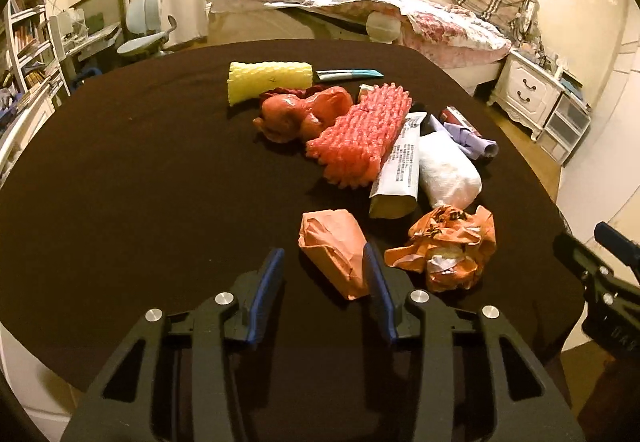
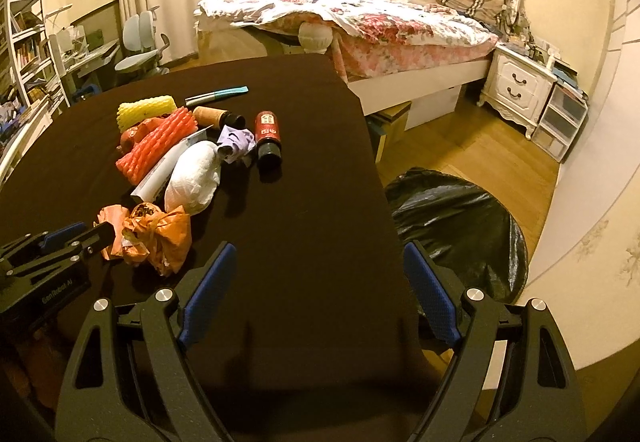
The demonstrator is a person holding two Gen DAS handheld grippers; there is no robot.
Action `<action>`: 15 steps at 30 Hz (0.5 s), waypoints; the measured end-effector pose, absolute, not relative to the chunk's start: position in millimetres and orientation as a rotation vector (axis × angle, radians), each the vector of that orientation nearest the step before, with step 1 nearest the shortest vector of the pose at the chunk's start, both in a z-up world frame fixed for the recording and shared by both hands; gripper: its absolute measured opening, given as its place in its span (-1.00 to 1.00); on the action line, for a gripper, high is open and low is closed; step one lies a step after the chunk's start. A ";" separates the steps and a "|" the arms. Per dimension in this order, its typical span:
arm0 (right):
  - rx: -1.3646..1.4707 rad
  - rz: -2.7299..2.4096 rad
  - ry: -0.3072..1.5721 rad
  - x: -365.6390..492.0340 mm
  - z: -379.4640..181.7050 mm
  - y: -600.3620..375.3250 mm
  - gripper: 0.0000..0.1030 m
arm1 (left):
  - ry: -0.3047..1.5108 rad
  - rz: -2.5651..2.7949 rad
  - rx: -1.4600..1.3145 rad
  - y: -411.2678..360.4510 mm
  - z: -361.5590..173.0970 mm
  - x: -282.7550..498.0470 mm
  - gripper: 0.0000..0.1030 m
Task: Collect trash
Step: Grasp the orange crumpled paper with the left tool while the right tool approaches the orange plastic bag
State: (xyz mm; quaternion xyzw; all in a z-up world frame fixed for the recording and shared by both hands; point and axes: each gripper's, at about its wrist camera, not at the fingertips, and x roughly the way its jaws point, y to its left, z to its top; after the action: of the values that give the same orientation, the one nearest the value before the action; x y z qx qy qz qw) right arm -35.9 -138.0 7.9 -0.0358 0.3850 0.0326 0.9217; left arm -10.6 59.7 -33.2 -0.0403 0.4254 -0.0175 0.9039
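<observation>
Holding my left gripper (image 1: 323, 249) low over the round table with the dark brown cloth (image 1: 140, 181), I have my two blue fingers (image 1: 268, 282) partly open. A folded orange paper packet (image 1: 332, 242) lies between them. My right finger sits at the packet's edge, but my left finger is not touching it, so I am not squeezing it.

Just beside the packet, on its right, lies a crumpled orange plastic bag (image 1: 448, 246). Behind them is the rest of the trash pile. It has a white wad of tissue (image 1: 448, 165), a long white printed wrapper (image 1: 400, 161), a pink bumpy foam net (image 1: 360, 133), a scrunched red plastic bag (image 1: 300, 109) and a yellow bumpy foam net (image 1: 268, 79). A blue pen (image 1: 348, 73) lies at the back, and crumpled purple paper (image 1: 468, 137) sits on the right.

My right gripper (image 2: 319, 245) hangs over the table's near edge with its fingers spread wide and nothing between them. A dark red bottle with a black cap (image 2: 268, 137) lies on the cloth ahead of it. A black plastic trash bag (image 2: 460, 226) stands open on the wooden floor, just beside the table.
</observation>
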 end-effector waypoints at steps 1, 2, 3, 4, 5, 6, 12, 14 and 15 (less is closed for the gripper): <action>-0.074 0.067 0.792 -36.0 7.3 -137.8 0.62 | 0.876 -0.034 -0.086 58.6 -31.8 -10.8 -0.16; -0.073 0.066 0.790 -36.1 7.1 -137.7 0.62 | 0.874 -0.025 -0.092 59.4 -31.0 -11.4 -0.06; -0.073 0.066 0.790 -36.2 7.1 -137.6 0.62 | 0.874 -0.019 -0.097 58.6 -30.4 -9.4 0.14; -0.073 0.066 0.790 -36.2 7.0 -137.6 0.62 | 0.875 -0.014 -0.108 58.7 -30.4 -8.0 0.21; -0.071 0.066 0.791 -36.2 6.2 -137.6 0.62 | 0.881 -0.010 -0.118 59.9 -31.3 -7.3 0.24; -0.070 0.066 0.793 -36.2 5.5 -137.0 0.62 | 0.889 -0.011 -0.118 57.8 -32.1 -4.0 0.24; -0.071 0.074 0.796 -37.6 1.9 -134.9 0.62 | 0.901 -0.020 -0.069 49.4 -35.6 -6.8 0.13; -0.070 0.076 0.796 -38.4 1.5 -135.5 0.62 | 0.899 -0.019 -0.064 51.1 -35.2 -7.7 0.01; -0.070 0.077 0.795 -38.7 1.4 -135.3 0.62 | 0.897 -0.021 -0.065 53.2 -34.8 -8.4 -0.09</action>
State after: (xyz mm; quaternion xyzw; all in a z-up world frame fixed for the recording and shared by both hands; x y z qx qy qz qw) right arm -38.7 -135.3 1.4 -0.0340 0.3870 0.0375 0.9207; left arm -8.4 53.2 -34.8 -0.0315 0.4337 -0.0104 0.9004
